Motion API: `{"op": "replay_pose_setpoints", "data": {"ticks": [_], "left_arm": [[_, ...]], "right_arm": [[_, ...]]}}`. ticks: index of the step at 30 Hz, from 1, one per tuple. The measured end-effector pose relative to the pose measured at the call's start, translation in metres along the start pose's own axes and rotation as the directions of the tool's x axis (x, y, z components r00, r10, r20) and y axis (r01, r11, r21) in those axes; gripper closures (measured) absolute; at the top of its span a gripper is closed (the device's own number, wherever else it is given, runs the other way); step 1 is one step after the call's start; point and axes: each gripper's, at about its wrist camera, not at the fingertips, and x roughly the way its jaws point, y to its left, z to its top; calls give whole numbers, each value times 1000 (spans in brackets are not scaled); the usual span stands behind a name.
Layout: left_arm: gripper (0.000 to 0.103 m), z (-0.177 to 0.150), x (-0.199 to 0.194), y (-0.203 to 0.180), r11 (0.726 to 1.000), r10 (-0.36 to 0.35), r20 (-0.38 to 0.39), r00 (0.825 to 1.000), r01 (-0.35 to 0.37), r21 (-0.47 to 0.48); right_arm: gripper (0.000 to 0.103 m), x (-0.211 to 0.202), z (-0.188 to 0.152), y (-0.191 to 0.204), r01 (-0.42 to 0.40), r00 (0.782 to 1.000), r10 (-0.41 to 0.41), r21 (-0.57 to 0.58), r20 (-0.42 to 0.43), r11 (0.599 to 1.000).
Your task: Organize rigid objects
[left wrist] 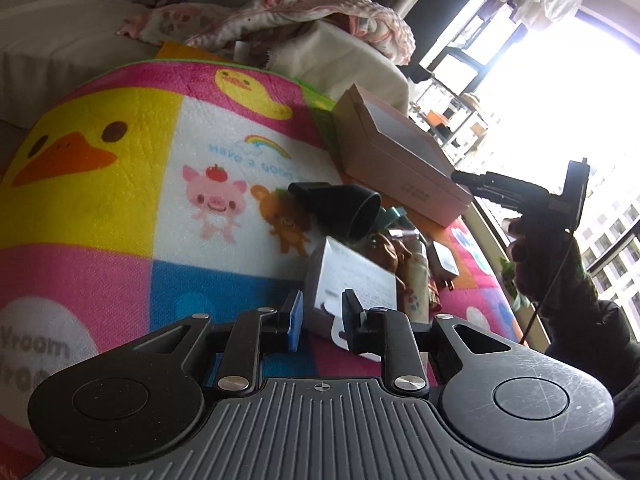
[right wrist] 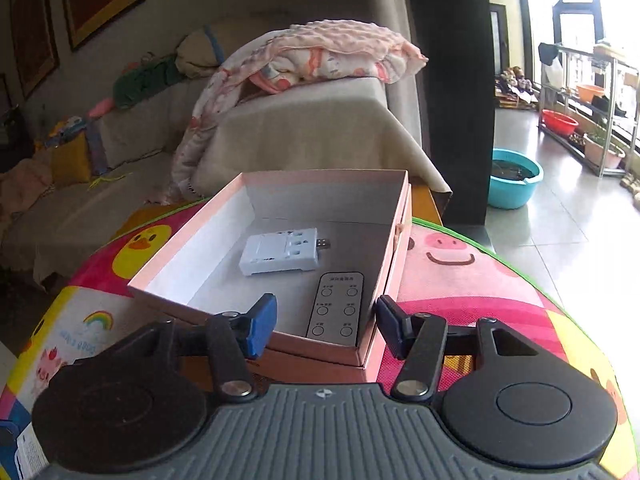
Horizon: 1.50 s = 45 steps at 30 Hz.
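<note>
In the left wrist view my left gripper (left wrist: 323,318) is shut on the near end of a small white box (left wrist: 352,276), held just above the colourful cartoon mat (left wrist: 120,160). Past it a pink box (left wrist: 400,160) stands near the mat's far edge. In the right wrist view my right gripper (right wrist: 328,326) is open over the near corner of the open pink box (right wrist: 180,256), nothing between its pads. A white plug adapter (right wrist: 280,254) and a black remote (right wrist: 336,304) lie inside. A hand holds the right gripper (left wrist: 458,177) at the pink box's right end.
A black cone-shaped nozzle (left wrist: 344,208), a brown toy figure (left wrist: 386,250), a patterned tube (left wrist: 416,284) and a small white charger (left wrist: 446,260) lie in a cluster on the mat. A sofa with a pink blanket (right wrist: 320,56) stands behind. A blue basin (right wrist: 514,178) sits on the floor at right.
</note>
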Motion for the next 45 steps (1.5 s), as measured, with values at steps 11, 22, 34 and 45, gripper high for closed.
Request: {"op": "replay_pose_setpoints", "data": {"ticks": [11,22,34,45], "left_arm": [[62,8,60,-34,999,-38,-37,999,39,33],[62,24,86,-71,985,3,29,1000,-8,175],[62,54,69,-22,991,130,169,977,-122,-55],[61,71,120,-44,1000,-14,113,994,16,-13]], "right_arm": [[33,-71,-52,57,-391,917,359,-209,-176,896],[33,-85,-121,130,-223,975,171,-619,-144,753],[33,-80,-86,55,-142,989,123,-361,-77,922],[33,-76,-84,24,-84,992,64,-196,-109,977]]}}
